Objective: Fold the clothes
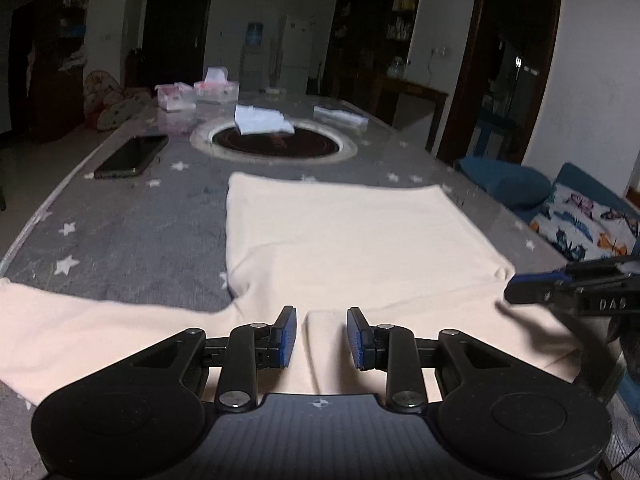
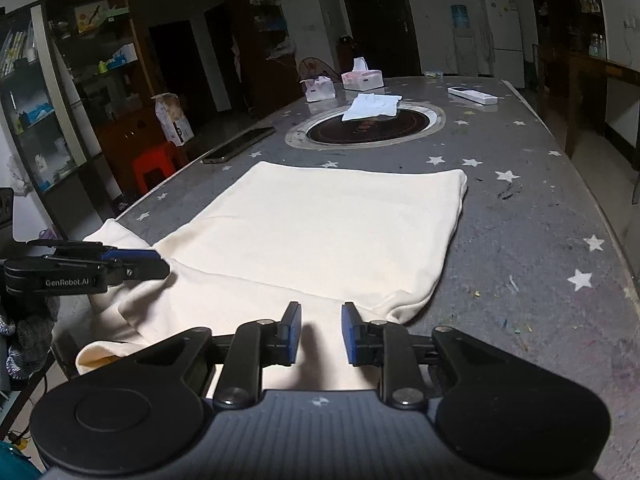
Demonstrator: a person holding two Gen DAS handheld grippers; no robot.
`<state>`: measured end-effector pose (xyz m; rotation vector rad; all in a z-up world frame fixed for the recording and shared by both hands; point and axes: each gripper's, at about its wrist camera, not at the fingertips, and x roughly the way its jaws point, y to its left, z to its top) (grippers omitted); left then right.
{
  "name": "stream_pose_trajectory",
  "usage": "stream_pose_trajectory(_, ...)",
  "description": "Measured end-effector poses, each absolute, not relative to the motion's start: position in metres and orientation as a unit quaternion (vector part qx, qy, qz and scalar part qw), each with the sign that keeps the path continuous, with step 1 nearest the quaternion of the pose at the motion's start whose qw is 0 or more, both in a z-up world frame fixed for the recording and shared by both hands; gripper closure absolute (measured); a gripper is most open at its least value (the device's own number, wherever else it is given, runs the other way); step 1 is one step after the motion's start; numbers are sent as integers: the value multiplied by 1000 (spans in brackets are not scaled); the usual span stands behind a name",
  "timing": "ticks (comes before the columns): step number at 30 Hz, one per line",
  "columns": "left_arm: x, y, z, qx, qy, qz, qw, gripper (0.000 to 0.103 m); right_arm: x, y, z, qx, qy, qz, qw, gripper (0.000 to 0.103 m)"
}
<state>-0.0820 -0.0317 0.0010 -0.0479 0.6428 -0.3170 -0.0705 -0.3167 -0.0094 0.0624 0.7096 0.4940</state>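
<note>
A cream garment (image 1: 340, 232) lies flat on the grey star-patterned table (image 1: 132, 240), one sleeve (image 1: 60, 328) stretched out to the left. My left gripper (image 1: 322, 336) hovers low over its near edge, jaws apart, with a fold edge of the cloth showing in the gap and no pad pressing on it. In the right wrist view the same garment (image 2: 328, 224) fills the middle. My right gripper (image 2: 320, 332) stands open over its near right part, with only flat cloth under the gap. Each gripper shows side-on in the other's view, the right gripper (image 1: 510, 292) and the left gripper (image 2: 166, 266), tips at the cloth.
A dark phone (image 1: 132, 156) lies at the table's left edge. Beyond the garment is a round inset (image 1: 276, 142) with a white cloth (image 1: 262, 120) on it, then tissue boxes (image 1: 216, 88) and a white remote (image 1: 340, 116). A blue sofa (image 1: 504, 180) stands to the right, a red stool (image 2: 154, 164) to the left.
</note>
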Motion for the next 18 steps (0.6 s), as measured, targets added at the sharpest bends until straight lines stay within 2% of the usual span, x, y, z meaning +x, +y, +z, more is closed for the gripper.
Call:
stream_pose_trajectory(3,-77,-40,-5,3,317,-141,938,78,-69,-315,-12,29,348,237,907,79)
stream_pose_trajectory(9,-85,-29,0,-8,304,-128,944,76,-70,-314,-11,27,346,239,907,75)
stream_pose_trajectory(14,-92,17,10,-35,284,-32,958,76,-72,-311,-6,23,338,246,908,71)
stream_pose_trajectory(18,-93,67,10,-50,279,89,955,66,-75,-309,-2,25,332,251,909,71)
